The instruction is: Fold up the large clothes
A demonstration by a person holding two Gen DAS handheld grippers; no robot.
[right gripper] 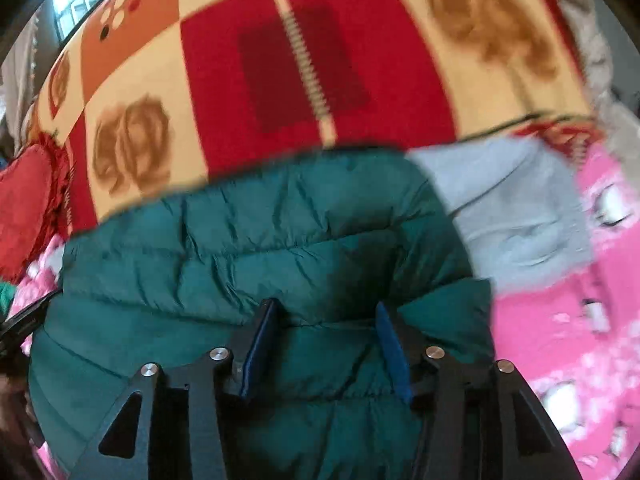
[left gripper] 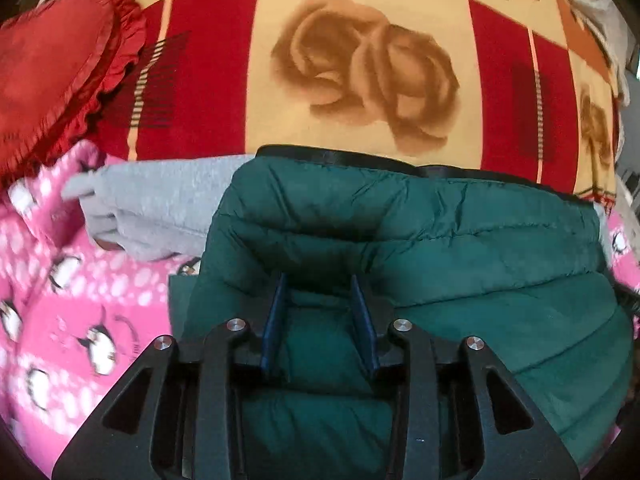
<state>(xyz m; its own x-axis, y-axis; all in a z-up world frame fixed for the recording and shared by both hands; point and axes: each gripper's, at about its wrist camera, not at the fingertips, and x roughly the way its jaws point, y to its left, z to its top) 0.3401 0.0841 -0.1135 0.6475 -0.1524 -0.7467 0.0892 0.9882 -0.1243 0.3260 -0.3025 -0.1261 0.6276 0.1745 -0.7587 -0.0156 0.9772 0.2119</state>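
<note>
Nearest in the left wrist view, the left tool [left gripper: 322, 280] is seen with its two blue fingers [left gripper: 276, 320] spread apart, a bulge of the green puffer jacket [left gripper: 460, 248] lying between them; whether the fabric is pinched cannot be told. In the right wrist view, the right tool [right gripper: 326, 308] is likewise held apart, its fingers [right gripper: 260, 348] set wide over the quilted jacket [right gripper: 240, 240] with nothing clamped.

The jacket is spread on the near part of the bed, on top of a pink fleece with penguin prints [left gripper: 80, 312] that shows at both sides [right gripper: 568, 320]. A grey garment [left gripper: 160, 208] is laid under the jacket's far end, sticking out on either side of it [right gripper: 516, 216], and rests on the pink fleece.

Beyond the jacket's dark hem, the bed is covered by a blanket [left gripper: 360, 80] checked in red, cream and orange, printed with brown roses and the word "love" [right gripper: 304, 92]. A red heart-shaped cushion with a frilled edge [left gripper: 52, 76] is placed at the bed's left side, touching the pink fleece [right gripper: 24, 208].

Farthest off, a bright window [right gripper: 76, 0] is glimpsed past the blanket's far left corner, and pale crumpled fabric [left gripper: 592, 4] is seen at the far right edge.
</note>
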